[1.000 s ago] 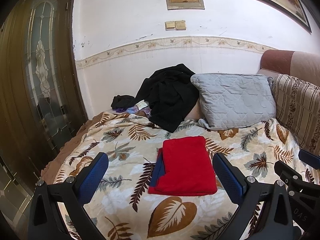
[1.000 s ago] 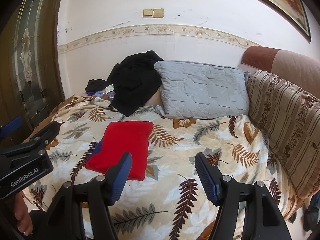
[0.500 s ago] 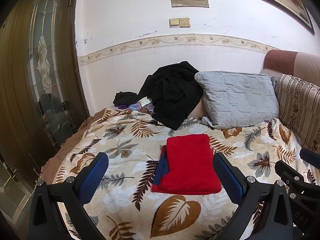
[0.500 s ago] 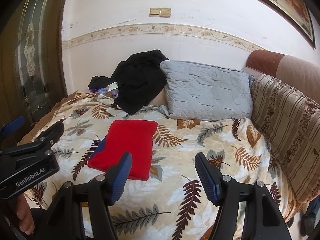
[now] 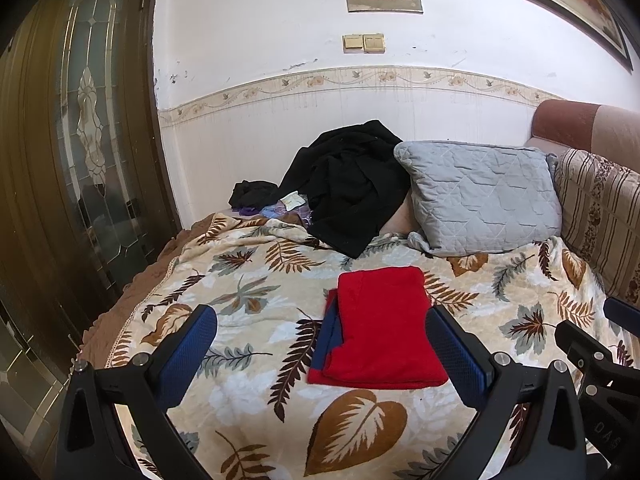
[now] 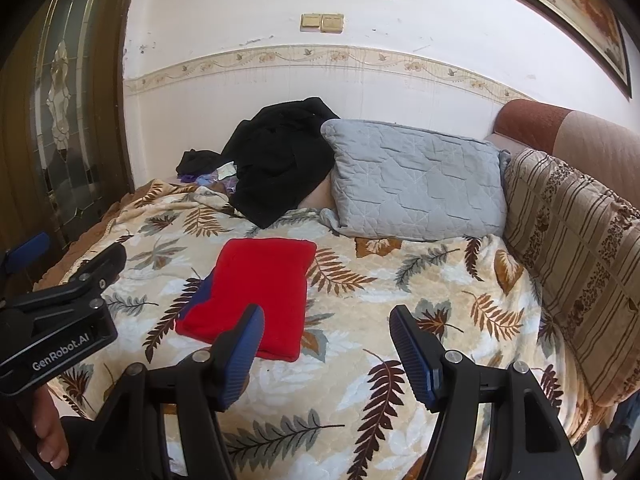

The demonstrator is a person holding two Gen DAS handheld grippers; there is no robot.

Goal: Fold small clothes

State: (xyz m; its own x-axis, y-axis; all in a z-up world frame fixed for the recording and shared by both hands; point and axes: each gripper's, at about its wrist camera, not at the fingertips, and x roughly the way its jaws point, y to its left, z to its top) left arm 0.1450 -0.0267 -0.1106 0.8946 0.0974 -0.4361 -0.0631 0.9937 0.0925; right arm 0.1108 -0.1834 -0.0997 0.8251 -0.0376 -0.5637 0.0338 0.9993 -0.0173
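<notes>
A folded red garment [image 5: 380, 328] with a blue layer [image 5: 326, 332] showing at its left edge lies flat on the leaf-print blanket [image 5: 256, 364]. My left gripper [image 5: 320, 314] hovers open just in front of it, with nothing between its blue fingers [image 5: 192, 348]. The right wrist view shows the same red garment [image 6: 256, 292] ahead and to the left. My right gripper [image 6: 326, 314] is open over bare blanket [image 6: 360, 400], to the right of the garment's near corner. Each gripper shows at the edge of the other's view: the right gripper [image 5: 592, 360] and the left gripper [image 6: 60, 308].
A heap of black clothes [image 5: 348, 184] and a grey quilted pillow [image 5: 476, 196] lie at the back against the wall. A striped cushion [image 6: 576, 260] runs along the right side. A dark glazed door [image 5: 80, 140] stands on the left. Bare skin of a person [image 6: 46, 432] shows bottom left.
Both views have drifted only very slightly. The red garment lies where it was, and both grippers stay open.
</notes>
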